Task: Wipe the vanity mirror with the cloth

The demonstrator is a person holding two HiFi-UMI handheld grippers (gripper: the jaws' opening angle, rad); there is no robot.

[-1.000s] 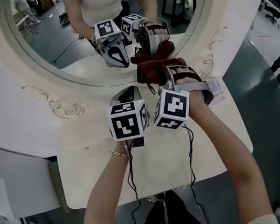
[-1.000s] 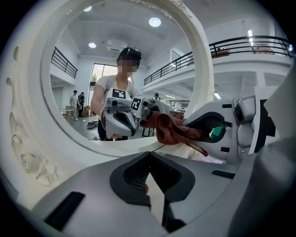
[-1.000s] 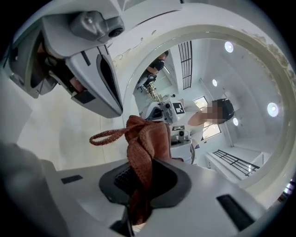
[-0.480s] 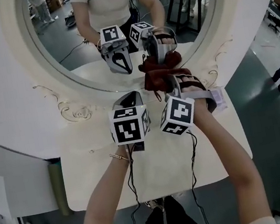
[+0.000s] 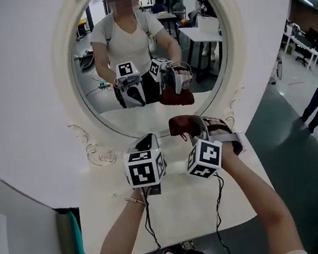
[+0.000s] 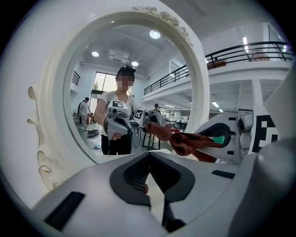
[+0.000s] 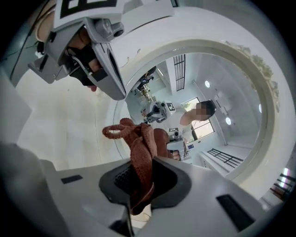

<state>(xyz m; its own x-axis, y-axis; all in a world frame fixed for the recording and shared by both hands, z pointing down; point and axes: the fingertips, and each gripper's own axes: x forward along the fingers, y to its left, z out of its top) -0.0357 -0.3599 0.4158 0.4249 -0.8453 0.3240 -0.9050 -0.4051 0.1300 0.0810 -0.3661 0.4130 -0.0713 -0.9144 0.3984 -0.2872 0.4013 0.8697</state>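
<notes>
The dark red cloth [image 5: 178, 125] [image 7: 141, 149] [image 6: 188, 143] is bunched into a twisted wad and clamped in the right tongs [image 5: 188, 127] [image 7: 138, 185], whose jaws are clenched on its lower part while a loop of fabric stands up past their tips. It is held low in front of the oval vanity mirror [image 5: 207, 55] [image 6: 92, 69] [image 7: 231, 115], just by the bottom of the carved cream frame [image 5: 68, 66]; whether the cloth actually touches the glass is hard to tell from these angles. The left tongs [image 5: 147, 138] [image 6: 149, 178] sit just beside the right ones, on their left, jaws clenched together with nothing between them, pointing at the lower part of the mirror. Both are held over the pale desk [image 5: 179, 210] below the mirror. The glass reflects the person, both tongs and the cloth.
</notes>
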